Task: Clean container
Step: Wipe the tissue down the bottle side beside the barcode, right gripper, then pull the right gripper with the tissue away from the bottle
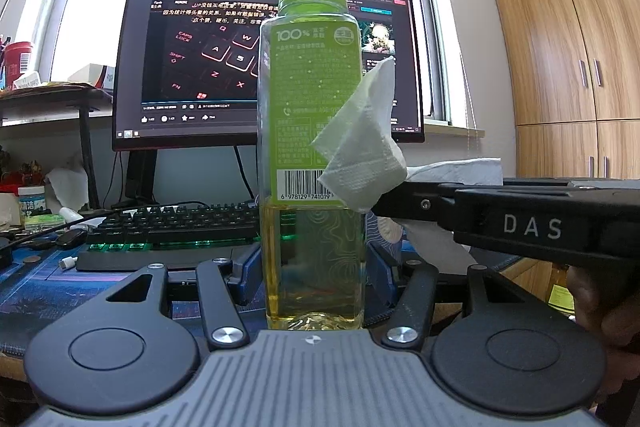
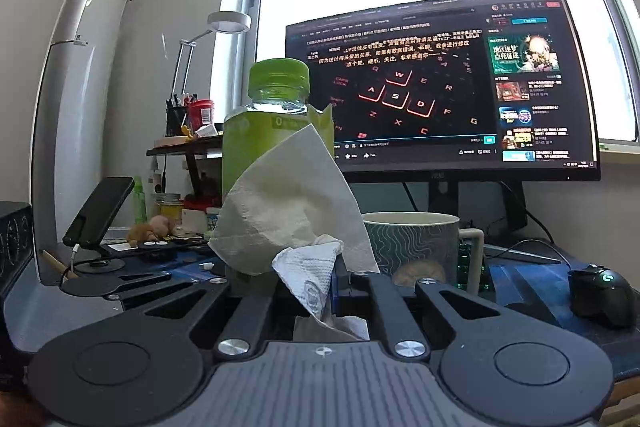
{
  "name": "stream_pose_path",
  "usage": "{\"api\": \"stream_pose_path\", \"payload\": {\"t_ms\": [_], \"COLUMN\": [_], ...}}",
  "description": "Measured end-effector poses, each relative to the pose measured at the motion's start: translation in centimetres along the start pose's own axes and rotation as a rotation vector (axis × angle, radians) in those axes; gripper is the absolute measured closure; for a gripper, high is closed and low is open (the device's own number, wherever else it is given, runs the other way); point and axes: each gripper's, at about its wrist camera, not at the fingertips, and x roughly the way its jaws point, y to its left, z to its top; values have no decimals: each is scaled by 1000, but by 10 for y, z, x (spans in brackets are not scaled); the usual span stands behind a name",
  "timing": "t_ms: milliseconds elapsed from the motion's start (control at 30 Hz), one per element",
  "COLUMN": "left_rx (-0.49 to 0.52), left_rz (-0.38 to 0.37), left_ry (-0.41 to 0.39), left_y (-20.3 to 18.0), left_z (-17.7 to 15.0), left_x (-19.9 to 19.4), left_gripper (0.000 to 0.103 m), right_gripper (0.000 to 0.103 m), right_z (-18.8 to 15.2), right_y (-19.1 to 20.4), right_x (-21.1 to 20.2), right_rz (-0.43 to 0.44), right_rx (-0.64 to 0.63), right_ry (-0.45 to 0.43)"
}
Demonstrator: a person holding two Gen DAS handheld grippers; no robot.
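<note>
Now you are wiping the bottle [image 1: 312, 155] — your left tongs [image 1: 314, 291] are clamped on its base, standing it straight ahead, while your right tongs [image 2: 334, 287] are pinching a tissue [image 2: 292, 211] against its side — next, probably rubbing along the label.

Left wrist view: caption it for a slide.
Right gripper presses a paper towel against the upright green-capped bottle.

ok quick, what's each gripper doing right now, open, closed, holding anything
Left gripper: closed on the bottle, holding it upright near its base.
Right gripper: closed on a paper towel, pressed against the bottle's side.
</note>
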Motion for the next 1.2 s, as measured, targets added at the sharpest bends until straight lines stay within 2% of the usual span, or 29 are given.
{"api": "stream_pose_path", "payload": {"t_ms": [233, 567, 767, 1033, 1200], "left_rx": [-4, 0, -11, -21, -22], "left_rz": [2, 19, 50, 91, 102], "left_ry": [-2, -7, -3, -5, -8], "left_y": [1, -1, 3, 3, 2], "left_z": [0, -1, 0, 0, 0], "left_x": [1, 3, 6, 8, 8], "left_gripper": [44, 44, 45, 45, 44], "right_gripper": [94, 94, 94, 94, 94], "right_z": [-2, -8, -15, -31, -47], "right_y": [-12, -42, -53, -70, -74], "right_x": [-8, -25, -28, -20, -10], "right_rz": [-27, -132, -217, -389, -420], "right_rx": [23, 81, 99, 123, 149], "right_ry": [-11, -25, -10, 47, 49]}}
